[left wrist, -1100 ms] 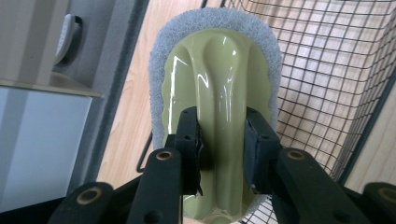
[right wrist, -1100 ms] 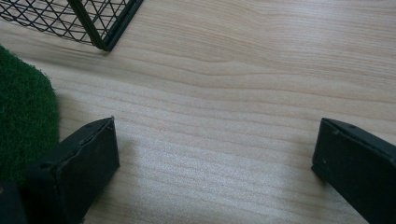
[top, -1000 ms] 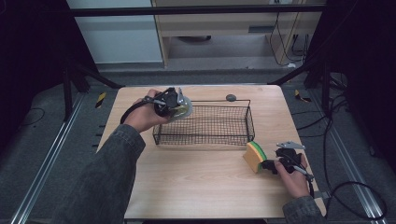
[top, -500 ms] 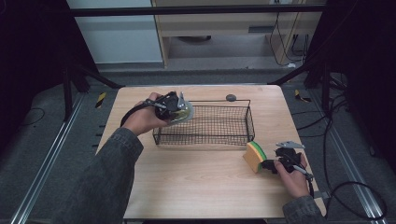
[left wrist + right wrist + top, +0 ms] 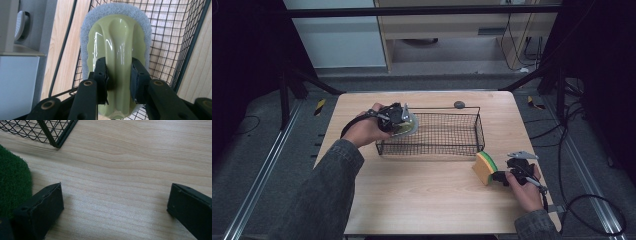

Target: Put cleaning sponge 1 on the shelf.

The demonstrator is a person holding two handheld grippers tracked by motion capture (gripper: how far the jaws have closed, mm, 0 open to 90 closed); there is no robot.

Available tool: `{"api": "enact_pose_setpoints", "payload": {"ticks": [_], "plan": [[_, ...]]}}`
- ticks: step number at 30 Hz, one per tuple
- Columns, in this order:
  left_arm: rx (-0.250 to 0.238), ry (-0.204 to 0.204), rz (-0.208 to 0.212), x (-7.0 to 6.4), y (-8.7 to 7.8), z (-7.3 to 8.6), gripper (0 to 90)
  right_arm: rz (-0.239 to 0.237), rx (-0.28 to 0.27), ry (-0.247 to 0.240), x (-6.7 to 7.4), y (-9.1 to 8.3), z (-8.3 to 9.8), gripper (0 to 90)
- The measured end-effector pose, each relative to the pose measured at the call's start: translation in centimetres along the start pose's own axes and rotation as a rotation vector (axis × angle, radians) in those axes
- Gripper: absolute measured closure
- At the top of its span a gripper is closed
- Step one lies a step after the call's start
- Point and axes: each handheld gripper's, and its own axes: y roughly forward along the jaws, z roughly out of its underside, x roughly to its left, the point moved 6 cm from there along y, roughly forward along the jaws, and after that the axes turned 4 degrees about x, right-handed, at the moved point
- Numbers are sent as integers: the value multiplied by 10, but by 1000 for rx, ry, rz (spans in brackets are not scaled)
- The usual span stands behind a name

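My left gripper (image 5: 398,119) is shut on the raised handle of a pale green scrubber (image 5: 117,32) with a grey pad around its edge. It holds the scrubber (image 5: 409,125) over the left end of a black wire basket (image 5: 479,131), whose mesh (image 5: 175,37) lies right behind the scrubber. My right gripper (image 5: 499,176) rests low on the table at the front right, open, with bare wood between its jaws (image 5: 115,202). A yellow sponge with a green scouring face (image 5: 484,167) stands just left of it, and its green side (image 5: 12,182) is beside the left jaw.
The basket stands in the middle of the wooden table (image 5: 427,200), and one corner of it (image 5: 57,135) is near the right gripper. A small dark round object (image 5: 459,104) lies behind the basket's far rim. Dark floor and rails surround the table.
The left gripper has shifted slightly down and toward the basket with the scrubber still in its grip. The right hand and the sponge have stayed put.
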Motion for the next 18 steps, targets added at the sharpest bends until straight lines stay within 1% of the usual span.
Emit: {"api": "enact_pose_setpoints", "payload": {"ticks": [12, 18], "plan": [[24, 3, 9, 0, 7, 3, 703, 0, 0, -2, 0, 0, 0, 7], [34, 3, 18, -2, 14, 5, 703, 0, 0, 1, 0, 0, 0, 7]]}}
